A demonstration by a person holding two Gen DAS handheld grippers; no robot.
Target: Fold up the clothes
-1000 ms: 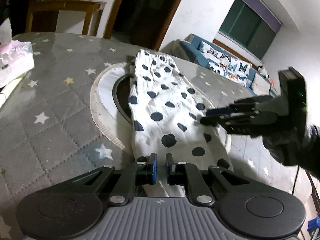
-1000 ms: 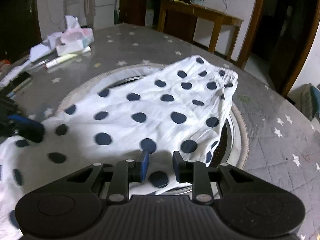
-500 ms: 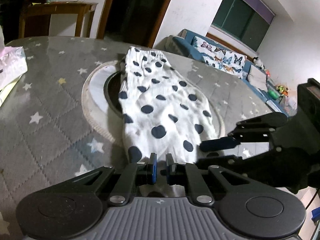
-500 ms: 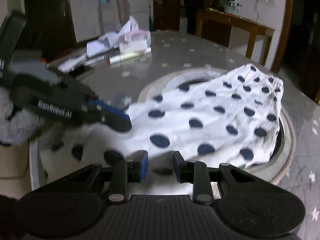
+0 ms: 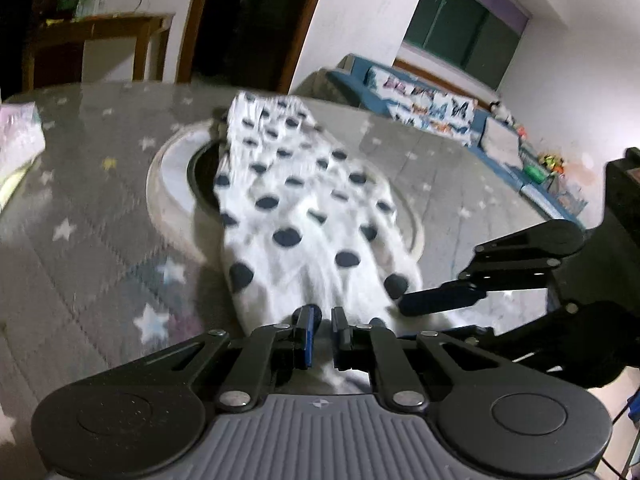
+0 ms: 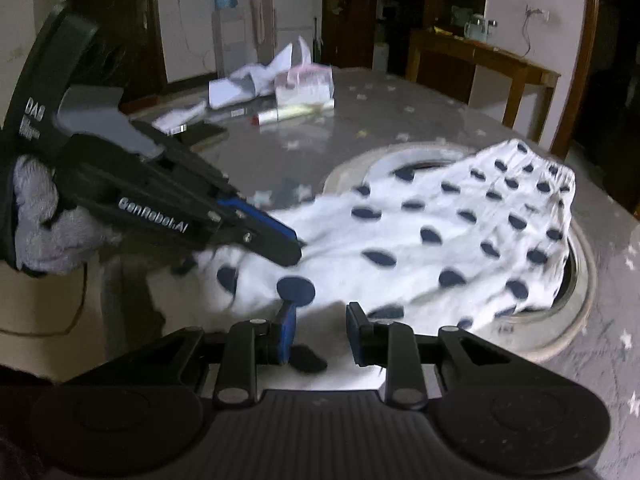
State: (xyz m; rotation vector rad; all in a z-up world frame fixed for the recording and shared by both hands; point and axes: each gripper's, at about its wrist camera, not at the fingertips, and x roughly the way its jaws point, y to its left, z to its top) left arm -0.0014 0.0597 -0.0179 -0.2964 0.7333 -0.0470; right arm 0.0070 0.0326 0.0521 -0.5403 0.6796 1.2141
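Two grippers: both sit at the near end of one garment, side by side, each visible in the other's view.
Left gripper (image 5: 321, 322): jaws pressed nearly together on a pinch of white cloth at the garment's near edge.
Right gripper (image 6: 319, 320): jaws part-way apart, with cloth lying between and under them; whether the pads actually press on it I cannot tell.
Polka-dot garment (image 5: 304, 216): white with dark dots, stretched lengthwise from the grippers away across the round inset (image 5: 168, 184) in the middle of the table (image 5: 80, 264), its far hem resting beyond the inset.
Risk, slip: if the right gripper has no real hold, the near edge would probably sag on that side and any fold would come out skewed.
Risk, snag: the far part lies over the inset's dark recess, so dragging could catch the cloth on the rim and bunch it.
Risk, collision: the two grippers are close, and a careless swing could knock one against the other.
Hand pose: a hand in a grey glove (image 6: 48, 216) holds the left gripper; both tools slope down toward the tabletop, aimed along the garment.
Clutter: tissue packet (image 6: 304, 84) and papers (image 6: 244, 84) lie well apart at the table's far side.
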